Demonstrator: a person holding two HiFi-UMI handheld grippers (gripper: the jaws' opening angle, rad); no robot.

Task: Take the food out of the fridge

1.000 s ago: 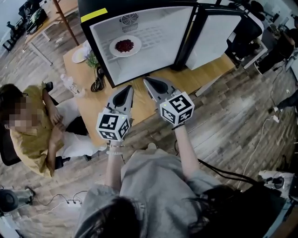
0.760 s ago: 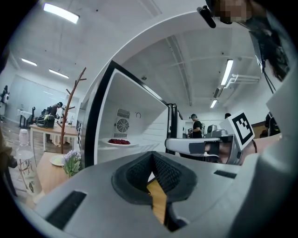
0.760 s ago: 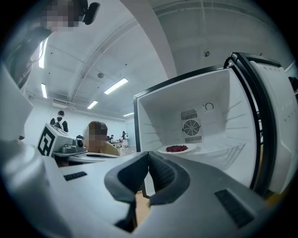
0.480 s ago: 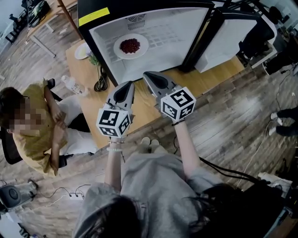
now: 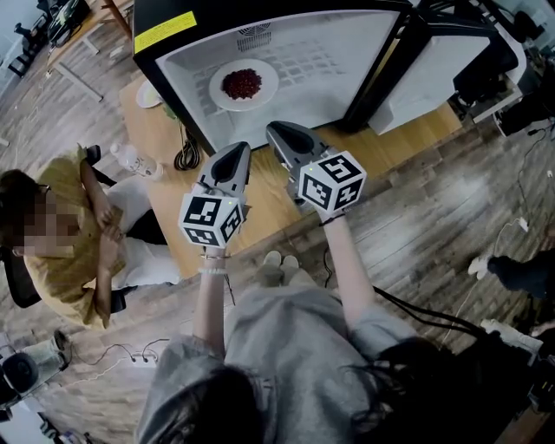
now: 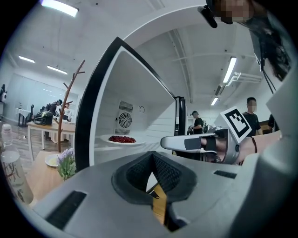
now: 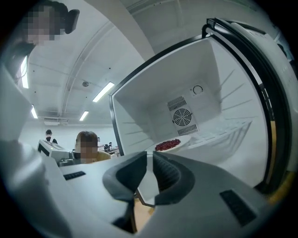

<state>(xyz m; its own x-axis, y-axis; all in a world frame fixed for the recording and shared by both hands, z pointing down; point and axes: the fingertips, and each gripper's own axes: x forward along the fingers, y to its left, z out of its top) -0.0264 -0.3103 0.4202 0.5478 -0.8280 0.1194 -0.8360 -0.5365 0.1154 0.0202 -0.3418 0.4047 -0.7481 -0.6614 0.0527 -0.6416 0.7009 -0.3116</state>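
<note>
Fridge [image 5: 347, 61] front open; food plate [image 5: 244, 84] deep inside. Left gripper [image 5: 237, 150], right gripper [image 5: 277, 132] level over bench [image 5: 173, 204]; fingers pressed together, apparently empty.

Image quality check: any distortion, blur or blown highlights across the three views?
Head view: sharp, even light, mild wide-angle bend; fridge interior bright, plate readable. Left gripper view: heavy fisheye, dark corners, ceiling lights blown out. Right gripper view: same fisheye and vignette, fridge walls near white.

Held out side by side, pointing toward 12 o'clock: left hand-held gripper [image 5: 237, 149] and right hand-held gripper [image 5: 272, 129], jaws closed, empty.
</note>
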